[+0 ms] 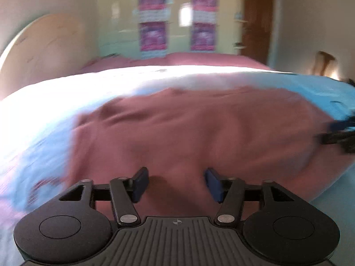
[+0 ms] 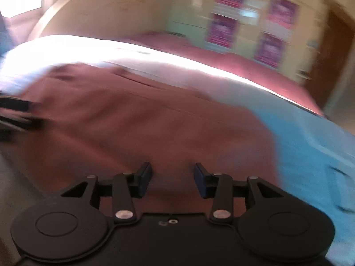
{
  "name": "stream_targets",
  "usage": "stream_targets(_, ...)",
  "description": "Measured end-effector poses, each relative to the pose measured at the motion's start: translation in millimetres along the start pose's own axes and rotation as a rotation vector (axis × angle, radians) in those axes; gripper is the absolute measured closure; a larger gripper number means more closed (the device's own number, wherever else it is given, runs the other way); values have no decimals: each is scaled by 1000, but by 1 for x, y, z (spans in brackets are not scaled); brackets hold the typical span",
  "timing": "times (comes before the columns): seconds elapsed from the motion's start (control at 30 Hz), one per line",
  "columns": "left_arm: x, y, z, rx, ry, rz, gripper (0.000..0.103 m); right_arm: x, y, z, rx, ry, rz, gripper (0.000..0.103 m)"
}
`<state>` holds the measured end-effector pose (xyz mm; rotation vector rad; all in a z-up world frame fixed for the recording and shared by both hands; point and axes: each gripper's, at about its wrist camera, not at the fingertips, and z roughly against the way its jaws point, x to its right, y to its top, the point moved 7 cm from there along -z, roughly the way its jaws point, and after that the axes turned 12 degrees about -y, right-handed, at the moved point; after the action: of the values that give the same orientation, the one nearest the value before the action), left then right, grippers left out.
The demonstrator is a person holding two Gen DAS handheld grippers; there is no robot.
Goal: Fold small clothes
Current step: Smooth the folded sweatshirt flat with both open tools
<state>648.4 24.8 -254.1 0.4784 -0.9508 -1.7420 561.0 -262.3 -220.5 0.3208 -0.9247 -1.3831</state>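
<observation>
Your left hand-held gripper [image 1: 176, 182] and right hand-held gripper [image 2: 173, 180] both hung released, nothing between jaws, over the maroon garment [image 1: 188, 133] spread flat on the bed [image 1: 321, 88], probably ready for folding.

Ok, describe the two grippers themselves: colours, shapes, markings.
The left gripper has black linkage arms with silver pivot pins, blue finger pads, two round black discs and a ribbed grey plate bearing a small crosshair mark. The right gripper matches, but its centre plate is smooth black with a small screw. No cables or sleeves show.
</observation>
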Motion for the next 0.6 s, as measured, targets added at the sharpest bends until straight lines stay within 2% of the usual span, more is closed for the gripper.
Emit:
stream_targets(0.03,-15,-6,1,0,5,17,30,19,-13,-7,-54,-59,-7,65)
stream_targets(0.07,-26,-10,8,13,1,41,29,36,-24,-12,-88,-90,-37,63)
stream_targets(0.1,-38,-14,13,6,54,56,29,53,-31,-13,-90,-72,-111,63)
stream_targets(0.13,-41,-16,16,12,50,59,29,63,-36,-12,-104,-56,-165,63)
stream_targets(0.2,-37,-14,22,29,56,95,29,65,-33,-4,-105,-79,-174,63)
stream_targets(0.23,-27,-11,25,44,35,88,29,60,-27,4,-84,-78,-179,64)
stream_targets(0.3,-2,-8,24,59,15,44,29,37,-16,24,-28,-5,-193,65)
stream_targets(0.43,43,-11,1,33,-56,28,29,-31,-13,36,-21,116,-138,64)
stream_targets(0.53,46,-22,-5,-10,-38,14,29,-58,-25,31,-48,115,-67,63)
stream_targets(0.6,37,-23,4,1,-16,27,29,-51,-30,31,-41,113,-56,62)
